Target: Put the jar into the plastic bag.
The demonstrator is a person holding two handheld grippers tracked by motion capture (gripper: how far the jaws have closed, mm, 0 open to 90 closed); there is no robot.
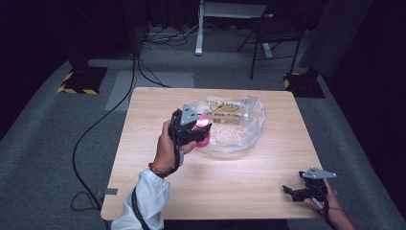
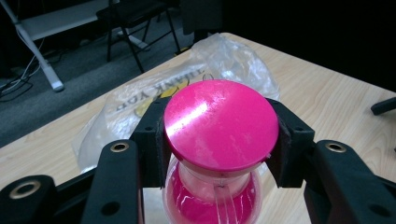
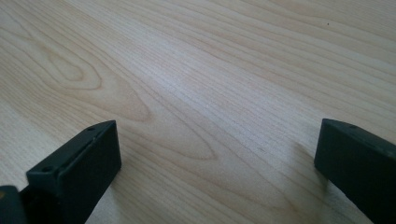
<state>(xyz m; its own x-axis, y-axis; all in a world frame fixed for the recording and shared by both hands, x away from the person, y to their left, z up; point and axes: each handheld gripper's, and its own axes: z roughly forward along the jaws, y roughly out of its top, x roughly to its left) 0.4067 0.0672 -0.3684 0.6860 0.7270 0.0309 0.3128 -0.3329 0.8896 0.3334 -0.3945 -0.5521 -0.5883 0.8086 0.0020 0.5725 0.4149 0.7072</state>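
A pink hourglass (image 2: pixel 217 140) with a round pink end cap and clear glass body sits clamped between the black jaws of my left gripper (image 2: pixel 219 140). From above, the left gripper (image 1: pixel 194 128) holds the pink hourglass (image 1: pixel 204 129) above the near left edge of a crumpled clear plastic bag (image 1: pixel 234 125) printed with yellow and dark lettering. The bag (image 2: pixel 154 93) lies behind the hourglass on the table. My right gripper (image 1: pixel 293 190) rests low at the table's near right corner, jaws wide apart with bare wood between them (image 3: pixel 215 154).
The light wooden table (image 1: pixel 158 110) stands on grey carpet. Beyond its far edge are a dark folding chair (image 1: pixel 273 33), a white desk leg (image 1: pixel 200 28) and black cables (image 1: pixel 119 96) trailing across the floor.
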